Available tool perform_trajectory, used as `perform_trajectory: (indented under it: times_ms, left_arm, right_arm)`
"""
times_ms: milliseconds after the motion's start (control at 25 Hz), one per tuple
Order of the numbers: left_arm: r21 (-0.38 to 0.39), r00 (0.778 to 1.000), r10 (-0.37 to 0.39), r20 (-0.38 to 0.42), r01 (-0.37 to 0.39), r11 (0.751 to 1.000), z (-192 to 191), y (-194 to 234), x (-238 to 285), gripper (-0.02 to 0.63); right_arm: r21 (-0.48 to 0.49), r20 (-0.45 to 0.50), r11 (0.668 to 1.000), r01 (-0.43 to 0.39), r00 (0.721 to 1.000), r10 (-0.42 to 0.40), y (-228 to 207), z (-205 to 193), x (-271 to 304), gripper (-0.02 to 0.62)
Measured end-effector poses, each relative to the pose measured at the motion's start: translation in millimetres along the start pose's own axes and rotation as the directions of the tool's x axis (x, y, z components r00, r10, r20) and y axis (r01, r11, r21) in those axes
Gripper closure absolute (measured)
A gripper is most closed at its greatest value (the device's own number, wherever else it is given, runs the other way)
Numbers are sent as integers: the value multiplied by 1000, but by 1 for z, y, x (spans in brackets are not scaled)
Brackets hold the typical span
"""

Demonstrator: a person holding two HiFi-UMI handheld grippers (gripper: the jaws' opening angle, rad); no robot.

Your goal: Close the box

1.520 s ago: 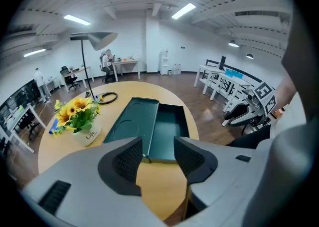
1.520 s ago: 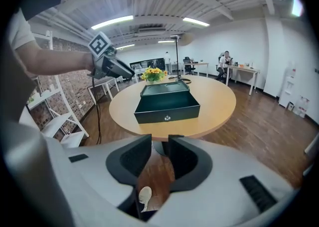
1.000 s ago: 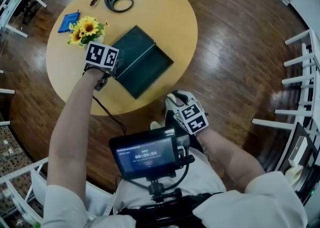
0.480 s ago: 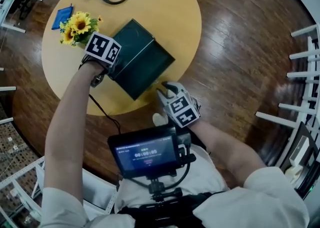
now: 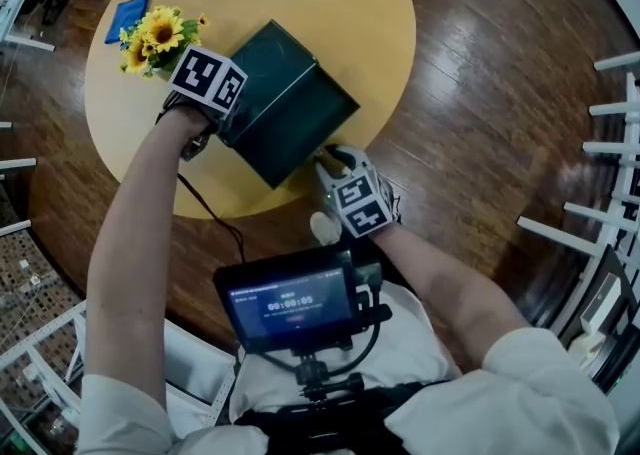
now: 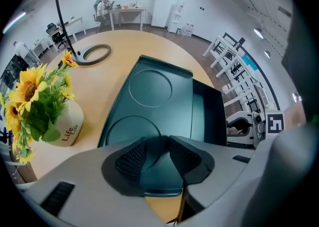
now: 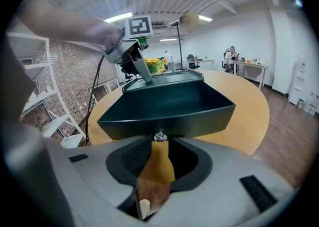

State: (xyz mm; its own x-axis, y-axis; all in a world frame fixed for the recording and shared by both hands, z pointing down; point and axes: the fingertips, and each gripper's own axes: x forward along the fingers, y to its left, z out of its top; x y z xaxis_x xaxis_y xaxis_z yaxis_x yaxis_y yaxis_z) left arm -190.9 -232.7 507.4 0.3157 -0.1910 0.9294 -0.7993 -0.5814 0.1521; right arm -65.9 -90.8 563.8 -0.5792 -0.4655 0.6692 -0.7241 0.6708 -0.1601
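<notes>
While the dark green metal box [image 5: 305, 128] sits open on the round wooden table [image 5: 340, 3] | left gripper [image 6: 157, 157]: jaws have just been closing, narrowed round the end edge of the flat-lying lid [image 6: 149, 96], grip unconfirmed | right gripper [image 7: 159, 153]: fingers slightly spread, empty (silver knob [image 7: 160, 135] just beyond) | left is nearer; lid must swing over toward the right gripper.

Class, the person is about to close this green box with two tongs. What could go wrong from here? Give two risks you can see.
1. The left tongs have just been closing over the lid's near rim, but a gap shows between its jaws; the lid might slip free and slam.
2. The sunflower pot stands close beside that lid; the lifting hand may knock it over.
</notes>
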Motion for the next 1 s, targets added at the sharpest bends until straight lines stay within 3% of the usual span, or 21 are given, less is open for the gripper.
perform_trajectory:
  times_ms: [200,1000]
  left_arm:
    - [4,1000,-3,-13,3,1000,1,0,1,466]
    - [9,1000,-6,-26,7,1000,1,-3,0,466]
  right_arm:
    - [-8,-2,1000,11,1000,-11,-1,0,3,511]
    - [35,26,999,-10,1000,9,0,20,12,515]
